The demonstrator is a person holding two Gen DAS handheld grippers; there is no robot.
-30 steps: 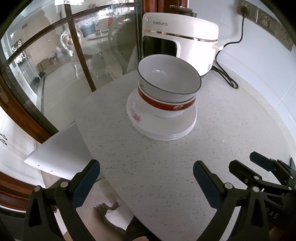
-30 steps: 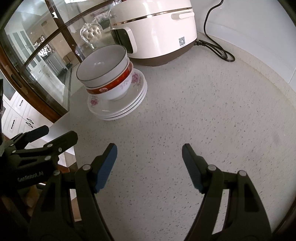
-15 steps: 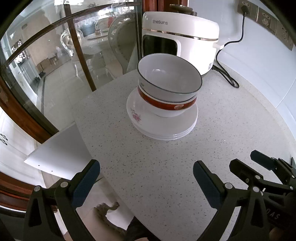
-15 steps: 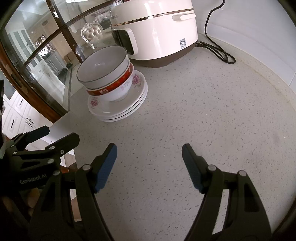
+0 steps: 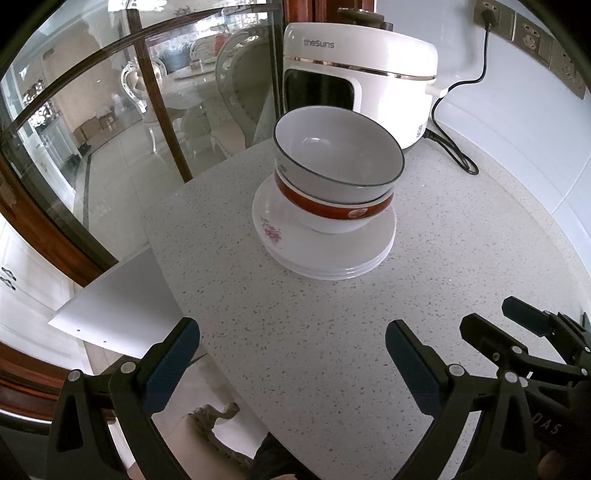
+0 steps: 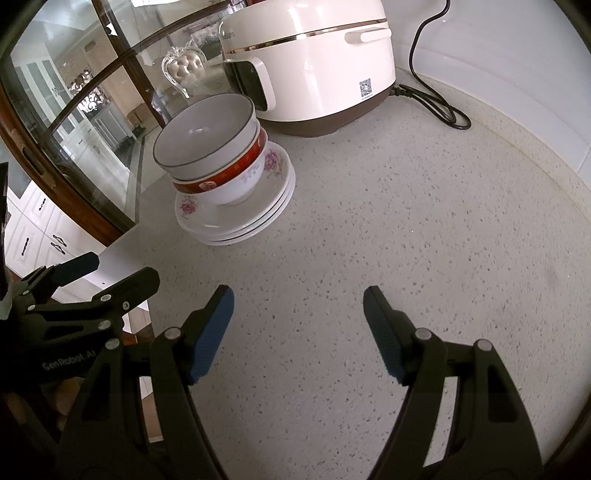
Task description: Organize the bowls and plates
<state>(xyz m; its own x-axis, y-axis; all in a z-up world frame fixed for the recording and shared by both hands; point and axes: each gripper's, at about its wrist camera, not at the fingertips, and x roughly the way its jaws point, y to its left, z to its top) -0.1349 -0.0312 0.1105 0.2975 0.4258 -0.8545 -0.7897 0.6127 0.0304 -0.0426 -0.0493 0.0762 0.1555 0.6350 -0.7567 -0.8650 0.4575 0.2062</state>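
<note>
— Where are the dishes?

— On the speckled tabletop [image 5: 461, 236], near its rounded edge. Three white plates [image 5: 325, 254] in a stack, pink flowers on the top one. On the plates, a bowl with a red band [image 5: 334, 212]. Inside that, a white bowl with a thin dark rim [image 5: 338, 160], a bit tilted. Nothing in the top bowl.

— And behind the stack?

— A white rice cooker [image 5: 364, 68], just beside the bowls (black cord [image 5: 448, 146] curling off to a wall socket [image 5: 487, 14]). A glass door with brown wooden bars [image 6: 74, 107] to the side.

— The left gripper [image 5: 291, 354]?

— Wide open, blue-padded fingers [image 5: 170, 365] far apart, nothing between them. Low in front of the stack, well apart from it.

— The right gripper [image 6: 297, 332]?

— Also wide open and holding nothing, blue fingers [image 6: 212, 334] over bare tabletop. Dish stack ahead and off to its left, not touching. Both grippers side by side, each showing at the edge of the other's view.
</note>
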